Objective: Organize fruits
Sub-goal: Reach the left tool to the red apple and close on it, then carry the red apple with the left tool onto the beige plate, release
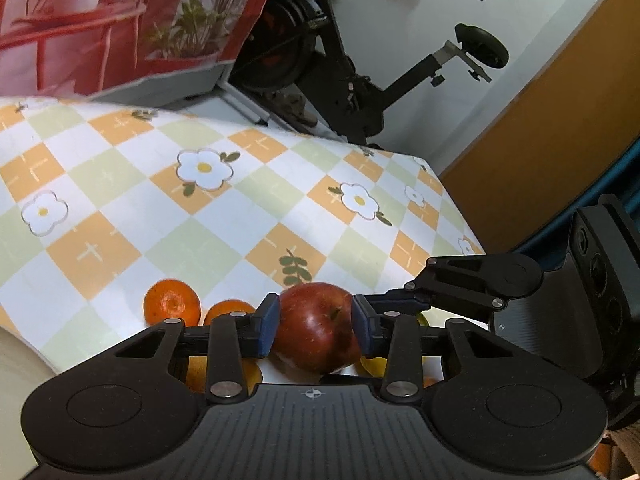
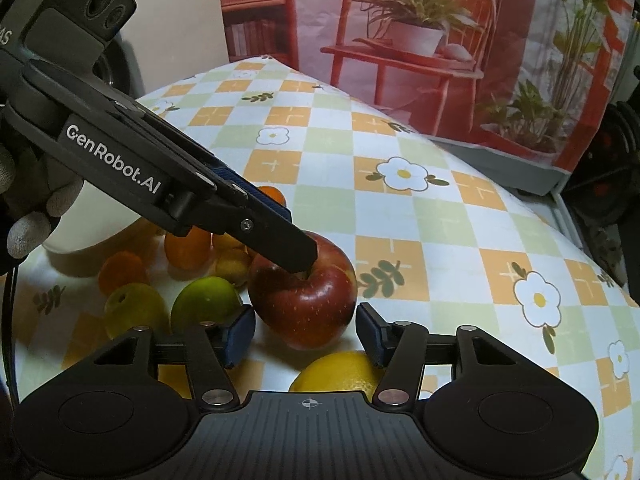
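Observation:
A red apple (image 1: 316, 328) sits between the blue pads of my left gripper (image 1: 315, 325), which is shut on it. In the right wrist view the same apple (image 2: 304, 300) lies on the checked tablecloth with the left gripper's finger (image 2: 276, 236) over its top. My right gripper (image 2: 305, 330) is open, its pads on either side of the apple's near part without clear contact. Oranges (image 1: 172, 303) lie left of the apple. Two green citrus fruits (image 2: 206, 300), small oranges (image 2: 188, 248) and a yellow lemon (image 2: 340, 372) lie around it.
A white bowl (image 2: 88, 228) stands at the left behind the fruit pile. The checked floral tablecloth (image 1: 224, 216) covers the table. A printed backdrop (image 2: 440, 40) stands at the table's far edge. An exercise bike (image 1: 344, 68) stands beyond the table.

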A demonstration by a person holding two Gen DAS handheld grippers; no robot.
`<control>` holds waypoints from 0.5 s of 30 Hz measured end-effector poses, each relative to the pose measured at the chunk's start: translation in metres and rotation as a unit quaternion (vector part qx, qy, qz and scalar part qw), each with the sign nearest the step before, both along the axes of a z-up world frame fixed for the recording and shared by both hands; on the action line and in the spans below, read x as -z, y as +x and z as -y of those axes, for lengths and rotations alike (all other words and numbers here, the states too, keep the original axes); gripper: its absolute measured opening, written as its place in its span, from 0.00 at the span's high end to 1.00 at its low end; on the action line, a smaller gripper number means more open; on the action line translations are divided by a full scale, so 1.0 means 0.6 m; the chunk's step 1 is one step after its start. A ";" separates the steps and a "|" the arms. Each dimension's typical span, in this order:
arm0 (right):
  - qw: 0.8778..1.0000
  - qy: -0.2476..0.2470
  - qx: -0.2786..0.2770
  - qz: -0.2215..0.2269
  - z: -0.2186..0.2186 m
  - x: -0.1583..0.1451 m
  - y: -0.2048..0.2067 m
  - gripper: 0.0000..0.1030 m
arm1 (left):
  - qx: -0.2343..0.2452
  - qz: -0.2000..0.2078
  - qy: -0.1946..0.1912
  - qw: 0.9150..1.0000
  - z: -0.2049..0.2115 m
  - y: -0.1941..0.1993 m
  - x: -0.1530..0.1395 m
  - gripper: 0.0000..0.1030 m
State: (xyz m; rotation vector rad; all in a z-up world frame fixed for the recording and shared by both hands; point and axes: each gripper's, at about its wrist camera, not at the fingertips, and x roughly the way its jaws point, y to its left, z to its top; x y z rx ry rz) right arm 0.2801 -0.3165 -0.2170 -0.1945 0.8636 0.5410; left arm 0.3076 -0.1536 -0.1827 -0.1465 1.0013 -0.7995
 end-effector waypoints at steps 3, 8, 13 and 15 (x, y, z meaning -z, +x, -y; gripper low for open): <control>1.000 0.004 0.002 -0.002 0.001 0.002 0.004 0.48 | -0.003 -0.010 -0.001 1.000 -0.004 0.005 0.007 0.62; 1.000 0.016 0.004 -0.004 0.001 0.005 0.009 0.50 | -0.009 -0.013 -0.002 1.000 -0.008 0.009 0.009 0.64; 1.000 0.023 0.011 0.007 0.002 -0.006 0.001 0.50 | -0.008 -0.005 -0.011 1.000 -0.011 0.006 -0.003 0.64; 1.000 0.025 0.013 0.014 0.000 -0.018 -0.001 0.50 | -0.010 0.002 -0.016 1.000 -0.018 0.004 -0.011 0.64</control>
